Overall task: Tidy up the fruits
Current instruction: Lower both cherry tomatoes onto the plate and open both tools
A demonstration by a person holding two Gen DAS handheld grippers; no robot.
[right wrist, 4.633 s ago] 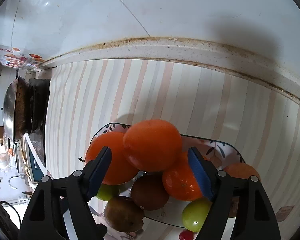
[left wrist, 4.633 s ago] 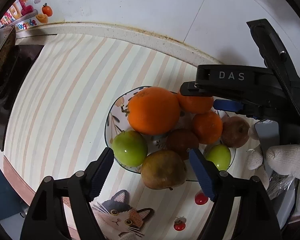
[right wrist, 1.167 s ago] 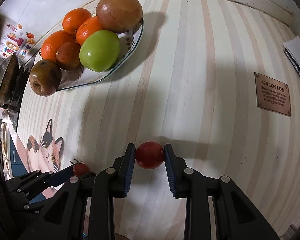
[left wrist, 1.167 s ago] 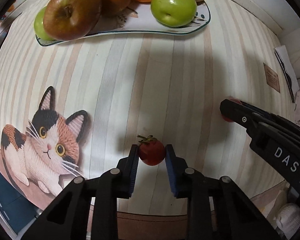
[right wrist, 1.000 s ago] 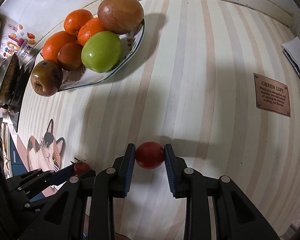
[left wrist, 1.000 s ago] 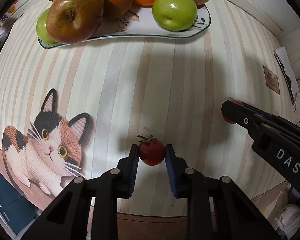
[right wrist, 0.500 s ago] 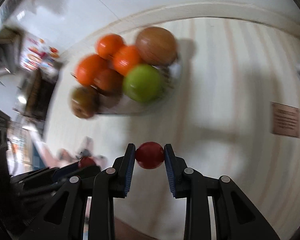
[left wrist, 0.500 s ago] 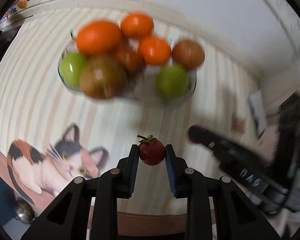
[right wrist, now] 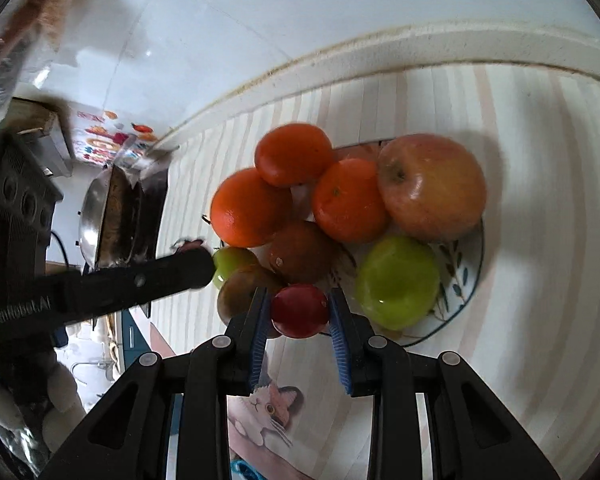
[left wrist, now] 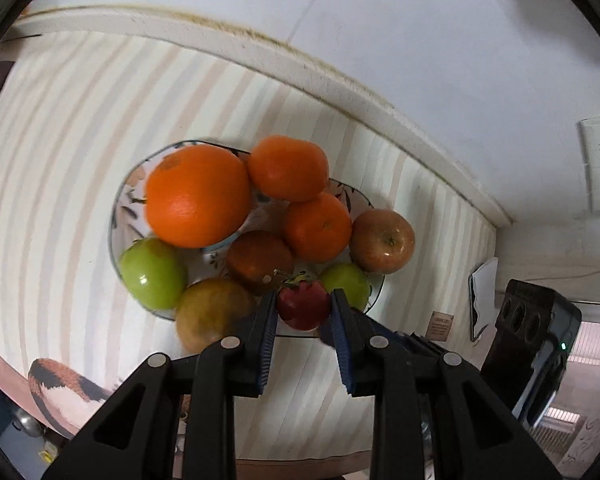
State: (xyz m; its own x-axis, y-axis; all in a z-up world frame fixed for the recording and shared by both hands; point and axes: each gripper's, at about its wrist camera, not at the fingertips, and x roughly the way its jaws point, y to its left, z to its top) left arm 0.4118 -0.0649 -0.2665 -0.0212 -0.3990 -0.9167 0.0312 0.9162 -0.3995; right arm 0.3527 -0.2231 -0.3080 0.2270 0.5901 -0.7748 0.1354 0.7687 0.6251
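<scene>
Both grippers hover over the fruit plate (left wrist: pixel 118 216): left gripper (left wrist: pixel 303 307) pinches a stemmed cherry tomato (left wrist: pixel 303 305), right gripper (right wrist: pixel 299 312) a smooth cherry tomato (right wrist: pixel 299 310). Lower gently into gaps beside the green apple (right wrist: pixel 396 282), then release.

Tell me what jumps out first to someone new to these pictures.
A plate heaped with fruit sits mid-counter: a big orange at its left, a russet apple at its right. Each pair of tongs grips a small red fruit near the plate's front edge: the left tongs hold a stemmed tomato, the right tongs a smooth red fruit.
</scene>
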